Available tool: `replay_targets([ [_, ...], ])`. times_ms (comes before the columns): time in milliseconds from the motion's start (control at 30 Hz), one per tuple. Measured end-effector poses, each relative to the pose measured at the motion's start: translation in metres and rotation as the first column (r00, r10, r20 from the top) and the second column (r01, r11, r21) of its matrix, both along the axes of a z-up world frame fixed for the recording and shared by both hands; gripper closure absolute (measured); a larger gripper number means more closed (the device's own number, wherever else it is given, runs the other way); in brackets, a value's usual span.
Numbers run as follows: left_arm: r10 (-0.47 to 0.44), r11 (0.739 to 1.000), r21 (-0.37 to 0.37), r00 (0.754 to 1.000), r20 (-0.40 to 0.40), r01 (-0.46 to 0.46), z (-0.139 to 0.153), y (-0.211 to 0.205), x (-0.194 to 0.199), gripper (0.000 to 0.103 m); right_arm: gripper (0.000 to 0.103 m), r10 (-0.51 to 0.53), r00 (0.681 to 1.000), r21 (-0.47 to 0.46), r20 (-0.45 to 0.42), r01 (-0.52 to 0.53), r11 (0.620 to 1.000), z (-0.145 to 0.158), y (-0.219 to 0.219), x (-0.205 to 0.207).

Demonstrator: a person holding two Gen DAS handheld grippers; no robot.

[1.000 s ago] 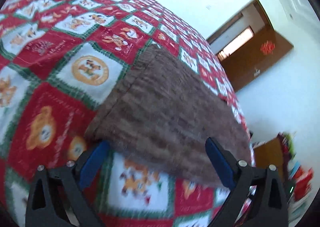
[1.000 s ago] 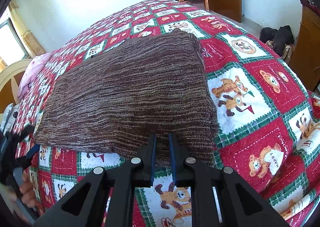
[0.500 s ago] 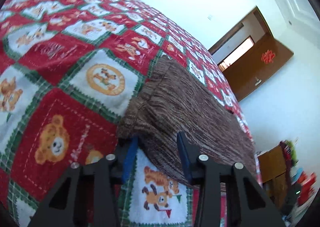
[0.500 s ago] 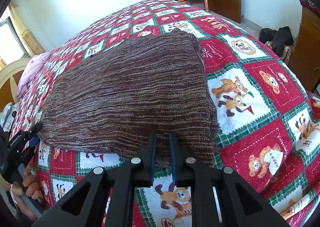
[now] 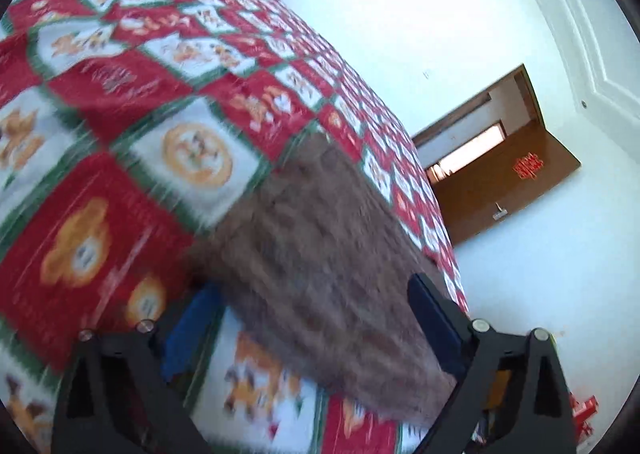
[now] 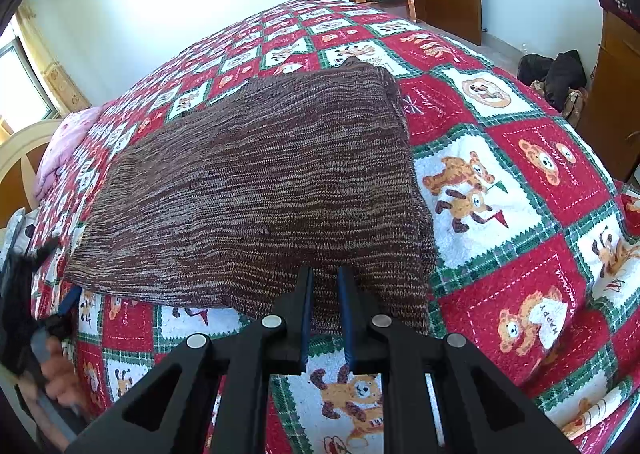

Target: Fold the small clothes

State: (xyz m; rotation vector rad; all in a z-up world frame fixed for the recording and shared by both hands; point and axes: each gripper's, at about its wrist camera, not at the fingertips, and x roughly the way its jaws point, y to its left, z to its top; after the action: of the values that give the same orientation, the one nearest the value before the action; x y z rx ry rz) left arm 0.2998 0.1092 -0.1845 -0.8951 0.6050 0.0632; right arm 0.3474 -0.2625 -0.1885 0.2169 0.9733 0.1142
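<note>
Pinching the near hem of the brown knit garment [image 6: 256, 190] with my right gripper [image 6: 325, 286], fingers pressed nearly together on the fabric. It lies flat on the patchwork bed [image 6: 520, 158]. Left gripper [image 5: 316, 314] fingers are opening wide astride the far corner, gripping nothing. Next: close left, lift both, fold over. No containers in view.

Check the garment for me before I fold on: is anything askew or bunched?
Nothing stands out. The brown knit garment lies flat on the bear-print quilt, edges fairly straight. Only its far right corner looks slightly rumpled.
</note>
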Motion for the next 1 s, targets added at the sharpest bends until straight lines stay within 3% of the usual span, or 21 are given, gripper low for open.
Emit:
replay_targets([
  [100,0.014,1.0,0.005,1.0,-0.015,-0.013,-0.002,0.006,0.009,0.024,0.09,0.001,1.0,-0.003,0.001,-0.001,1.0,0.0,0.0,0.0],
  [233,-0.024,0.999,-0.031,0.999,-0.034,0.023,-0.015,0.022,0.011,0.086,0.09,0.0,1.0,-0.005,0.002,0.0,1.0,0.001,0.0,-0.001],
  [333,-0.055,0.996,-0.065,0.998,-0.033,0.053,-0.02,0.028,0.009,0.088,0.09,-0.012,1.0,-0.035,0.02,0.012,0.999,0.005,0.003,-0.004],
  [433,-0.091,0.996,0.023,0.995,-0.035,0.092,-0.01,0.02,0.006,0.09,0.09,-0.019,0.996,-0.129,0.085,0.03,0.991,0.021,0.021,-0.011],
  [500,-0.103,0.994,0.043,0.994,-0.035,0.105,-0.008,0.019,0.006,0.091,0.09,0.029,0.992,-0.075,0.12,-0.02,0.997,0.036,0.042,-0.009],
  [600,-0.13,0.987,0.093,0.992,-0.004,0.13,0.004,0.015,0.009,0.091,0.09,0.125,0.982,-0.093,0.145,-0.112,0.989,0.05,0.088,0.007],
  [700,-0.179,0.961,0.215,0.984,0.007,0.173,0.02,0.002,0.015,0.091,0.09,0.16,0.977,-0.009,0.138,-0.16,0.987,0.04,0.118,0.029],
  [833,-0.229,0.938,0.27,0.973,0.017,0.216,0.03,-0.006,0.02,0.091,0.09,0.186,0.982,0.124,0.027,-0.188,0.974,-0.007,0.145,0.049],
  [900,-0.239,0.933,0.281,0.971,0.024,0.223,0.031,-0.008,0.022,0.091,0.09,0.196,0.979,0.102,0.051,-0.2,0.974,-0.014,0.152,0.043],
  [1000,-0.258,0.926,0.299,0.965,0.055,0.23,0.033,-0.012,0.021,0.091,0.09,0.236,0.972,0.07,0.016,-0.237,0.969,-0.008,0.156,0.046],
])
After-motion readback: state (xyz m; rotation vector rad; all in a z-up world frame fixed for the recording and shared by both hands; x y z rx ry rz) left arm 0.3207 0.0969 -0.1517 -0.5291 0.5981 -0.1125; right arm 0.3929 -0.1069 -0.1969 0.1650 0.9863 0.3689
